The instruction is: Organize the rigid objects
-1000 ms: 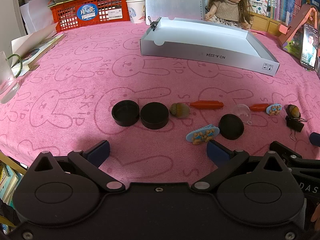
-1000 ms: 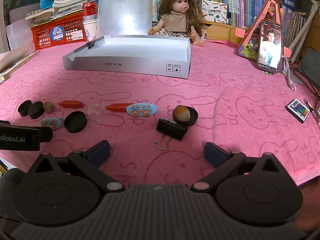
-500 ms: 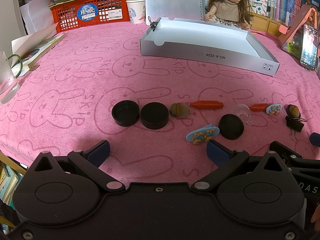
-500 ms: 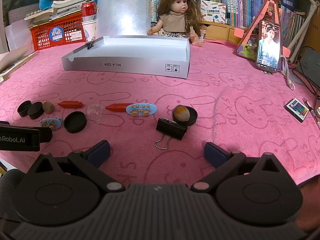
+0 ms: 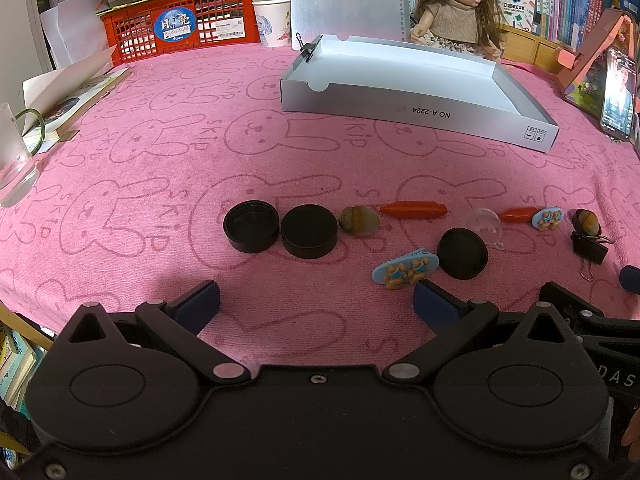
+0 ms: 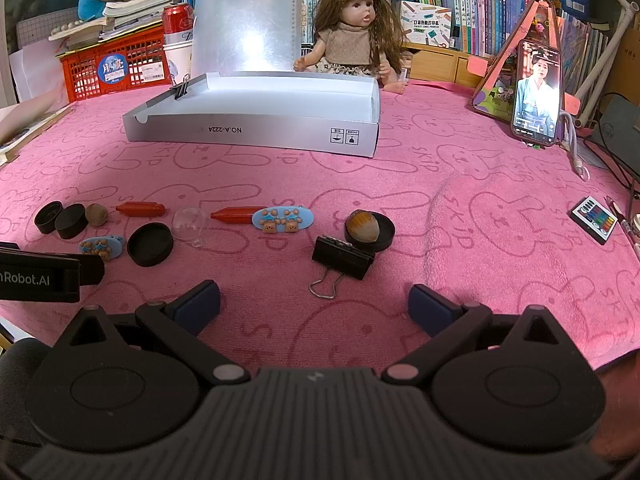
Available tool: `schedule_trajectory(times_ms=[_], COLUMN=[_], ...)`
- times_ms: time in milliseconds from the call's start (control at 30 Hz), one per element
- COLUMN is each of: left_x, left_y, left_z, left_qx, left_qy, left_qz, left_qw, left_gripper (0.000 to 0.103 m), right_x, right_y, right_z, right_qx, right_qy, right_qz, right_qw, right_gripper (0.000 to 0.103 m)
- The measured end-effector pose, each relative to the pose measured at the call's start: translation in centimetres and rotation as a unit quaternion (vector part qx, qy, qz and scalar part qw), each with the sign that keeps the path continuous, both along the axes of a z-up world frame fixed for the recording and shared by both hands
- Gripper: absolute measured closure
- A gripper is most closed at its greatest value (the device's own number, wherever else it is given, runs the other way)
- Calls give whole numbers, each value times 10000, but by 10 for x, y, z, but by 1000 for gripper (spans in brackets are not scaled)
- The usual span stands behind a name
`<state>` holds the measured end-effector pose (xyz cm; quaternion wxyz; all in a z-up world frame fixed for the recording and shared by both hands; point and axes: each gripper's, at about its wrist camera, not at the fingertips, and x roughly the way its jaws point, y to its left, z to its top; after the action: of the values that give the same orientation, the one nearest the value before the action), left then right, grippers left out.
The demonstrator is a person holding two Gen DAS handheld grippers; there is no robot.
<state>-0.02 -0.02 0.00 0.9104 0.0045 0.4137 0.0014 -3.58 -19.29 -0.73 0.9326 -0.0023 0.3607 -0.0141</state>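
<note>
Small items lie in a loose row on the pink cloth: a black open cap, a black disc, an acorn, an orange carrot piece, another black lid and a blue bear clip. In the right wrist view I see a second bear clip, a black binder clip and an acorn resting on a black lid. The silver tray box stands empty behind. My left gripper and right gripper are both open, low and near of the row, holding nothing.
A doll sits behind the box. A red basket with books is at the back left, a glass at the left edge. A phone on a stand and a small colour card are on the right.
</note>
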Motion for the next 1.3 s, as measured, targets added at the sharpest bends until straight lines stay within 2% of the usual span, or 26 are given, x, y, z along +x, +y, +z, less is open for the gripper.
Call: schedule_trajectory(times_ms=[333, 733, 833, 900, 1000, 1100, 1233, 1300], left_x=[0, -9, -13, -18, -26, -30, -34, -32], left_y=[0, 4, 7, 9, 10, 7, -7, -14], left_z=[0, 1, 2, 4, 7, 12, 14, 12], left_qx=[3, -86, -166, -233, -404, -587, -583, -551], left_qy=[-9, -241, -380, -530, -787, -879, -994, -979], left_qz=[-3, -34, -27, -47, -116, -261, -434, -448], left_qw=[10000, 9997, 9991, 9983, 9960, 9941, 9924, 9927], left_gripper=[0, 1, 8, 20, 32, 33, 34, 43], right_x=[0, -4, -7, -8, -8, -7, -3, -1], right_y=[1, -6, -8, -11, -16, -19, -18, -16], right_z=[-1, -2, -1, 0, 4, 5, 5, 3], right_qx=[0, 23, 82, 126, 230, 357, 404, 424], right_qy=[-11, -257, -375, -484, -614, -689, -718, -704], right_qz=[-3, 36, 25, -14, -55, -128, -206, -277], right_qw=[10000, 9997, 9993, 9987, 9978, 9969, 9964, 9962], right_gripper=[0, 0, 0, 2, 5, 12, 24, 30])
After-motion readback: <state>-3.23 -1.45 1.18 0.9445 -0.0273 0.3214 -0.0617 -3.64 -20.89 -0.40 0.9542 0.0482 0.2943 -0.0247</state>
